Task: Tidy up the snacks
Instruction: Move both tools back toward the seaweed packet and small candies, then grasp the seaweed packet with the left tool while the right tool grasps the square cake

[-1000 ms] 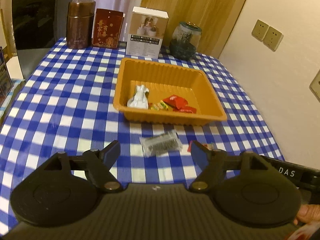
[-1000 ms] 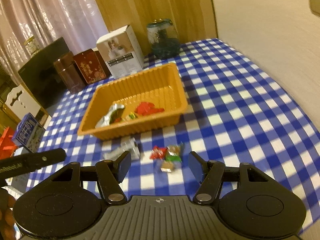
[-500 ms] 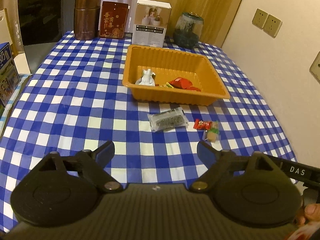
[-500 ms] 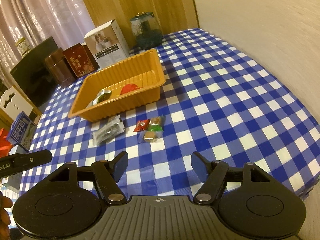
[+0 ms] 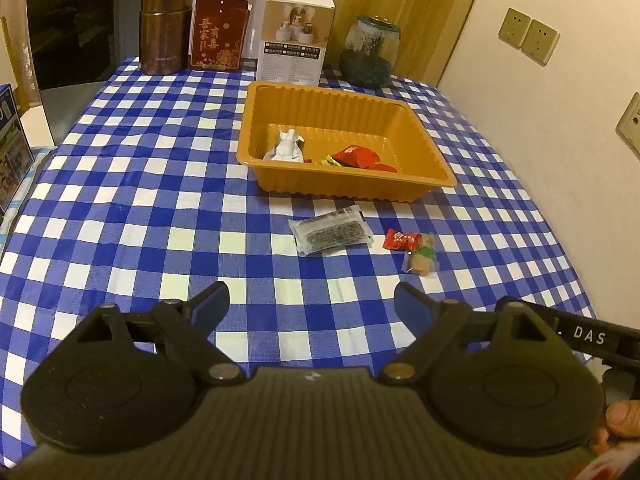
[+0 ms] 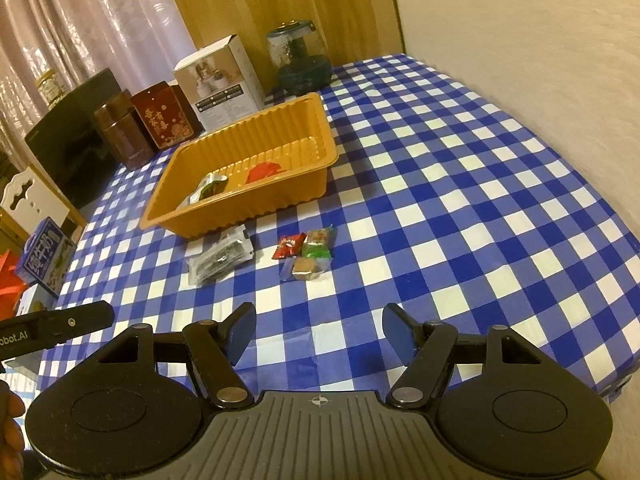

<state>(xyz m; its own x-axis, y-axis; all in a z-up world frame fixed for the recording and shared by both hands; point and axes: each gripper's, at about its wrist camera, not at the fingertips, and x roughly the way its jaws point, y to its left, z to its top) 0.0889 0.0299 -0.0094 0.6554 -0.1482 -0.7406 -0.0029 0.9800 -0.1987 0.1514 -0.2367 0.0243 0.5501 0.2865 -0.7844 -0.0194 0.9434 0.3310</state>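
While both handheld tools hang over the near edge of a table draped in a blue-and-white checked cloth [image 5: 120, 184], the snacks wait partly sorted. At far left in the left wrist view stands a black glossy appliance [image 5: 72, 28], then a cylindrical brown metal canister [image 5: 165, 29], a dark red tin with gold lettering [image 5: 218, 32], a white printed cardboard box [image 5: 295, 38] and a green-tinted glass jar [image 5: 370, 51], all lined along the far edge. Just in front of the box sits the ribbed orange plastic tray [image 5: 434, 168], holding a white crumpled wrapper [image 5: 286, 148] at its left and a red foil packet [image 5: 354, 157] to the right, with a small yellow-green sweet between them. On the cloth near the tray's front wall lies a clear flat packet of dark snack [image 5: 331, 231]; to its right, a small red wrapped candy [image 5: 401, 240] touches a clear-wrapped brown and green sweet [image 5: 423, 258]. The left gripper [image 5: 311, 300] stands released, its blue-padded jaws spread wide with nothing between them, well short of the loose packets. Seen from the right wrist camera, the right gripper [image 6: 319, 332] is likewise released and empty, jaws apart above bare cloth, the red candy and its neighbour lying ahead of it. A fingertip [image 5: 620, 420] shows at the lower right corner.
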